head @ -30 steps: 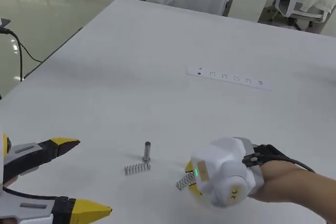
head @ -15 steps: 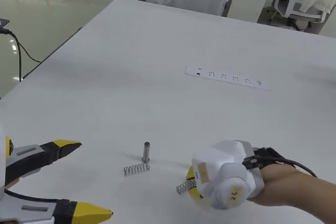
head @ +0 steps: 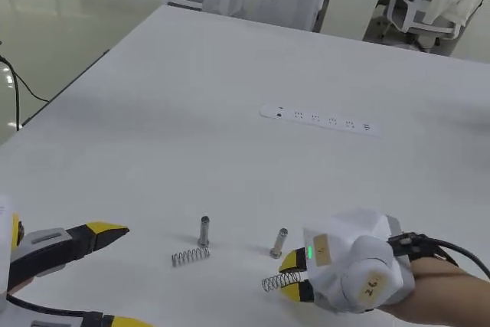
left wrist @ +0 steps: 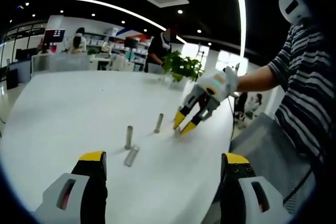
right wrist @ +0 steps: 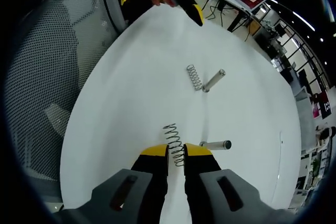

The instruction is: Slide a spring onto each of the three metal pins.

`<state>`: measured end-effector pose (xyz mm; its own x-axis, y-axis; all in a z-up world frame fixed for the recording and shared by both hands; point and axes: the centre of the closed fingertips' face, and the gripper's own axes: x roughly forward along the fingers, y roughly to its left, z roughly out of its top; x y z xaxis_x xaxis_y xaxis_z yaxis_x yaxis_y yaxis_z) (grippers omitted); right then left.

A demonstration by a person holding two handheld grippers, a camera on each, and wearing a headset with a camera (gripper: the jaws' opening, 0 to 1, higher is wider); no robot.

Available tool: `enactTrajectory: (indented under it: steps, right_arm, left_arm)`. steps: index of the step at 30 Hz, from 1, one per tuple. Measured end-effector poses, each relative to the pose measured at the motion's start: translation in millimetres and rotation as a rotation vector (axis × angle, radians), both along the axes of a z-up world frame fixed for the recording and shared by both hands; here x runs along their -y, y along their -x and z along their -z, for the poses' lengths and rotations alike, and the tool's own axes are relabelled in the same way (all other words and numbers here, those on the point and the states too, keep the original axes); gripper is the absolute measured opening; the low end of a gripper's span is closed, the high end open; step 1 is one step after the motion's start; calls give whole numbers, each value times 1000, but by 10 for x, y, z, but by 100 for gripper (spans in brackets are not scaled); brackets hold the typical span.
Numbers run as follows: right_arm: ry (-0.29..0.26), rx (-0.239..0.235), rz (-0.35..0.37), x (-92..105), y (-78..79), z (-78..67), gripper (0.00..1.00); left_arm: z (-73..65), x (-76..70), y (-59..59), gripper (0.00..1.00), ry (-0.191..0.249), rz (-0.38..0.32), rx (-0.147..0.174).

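On the white table, right gripper pinching a spring beside a pin, left gripper gaping wide

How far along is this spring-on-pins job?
Done: nothing yet; the left pin and right pin stand bare. In hand: the right tool grips a spring beside the right pin. Left: threading it, then the loose spring lying by the left pin.

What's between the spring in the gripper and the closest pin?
Nothing visible. The right gripper is shut on the spring, and the near pin stands close beside it with bare table between. The other spring lies by the far pin, off to one side.
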<state>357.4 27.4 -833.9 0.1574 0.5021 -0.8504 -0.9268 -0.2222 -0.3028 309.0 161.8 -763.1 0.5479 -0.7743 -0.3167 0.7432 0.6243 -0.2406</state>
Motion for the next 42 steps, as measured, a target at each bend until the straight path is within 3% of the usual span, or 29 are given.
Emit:
enactTrajectory:
  steps: [6, 9, 15, 20, 26, 33, 40, 42]
  right_arm:
    - [-12, -17, 54, 67, 40, -85, 8]
    - [-12, -30, 90, 104, 56, -77, 8]
    - [-22, -82, 178, 164, 119, -59, 8]
    - [-28, -105, 238, 178, 143, -50, 8]
    - [-67, -194, 333, 137, 247, -83, 8]
    - [-55, -217, 378, 145, 295, -94, 8]
    - [-46, -236, 398, 163, 333, -116, 8]
    - [-44, -240, 402, 161, 344, -125, 8]
  left_arm:
    - [8, 131, -8, 84, -10, 44, 4]
    - [73, 184, -23, 83, -24, 63, -5]
    - [31, 330, -28, 80, -14, 100, 5]
    - [69, 460, -8, 78, -45, 161, 4]
    - [112, 600, -15, 73, -73, 216, 8]
    - [153, 793, -45, 66, -90, 282, 15]
    - [188, 1009, -83, 58, -119, 351, 39]
    - [183, 1062, -105, 60, -119, 356, 54]
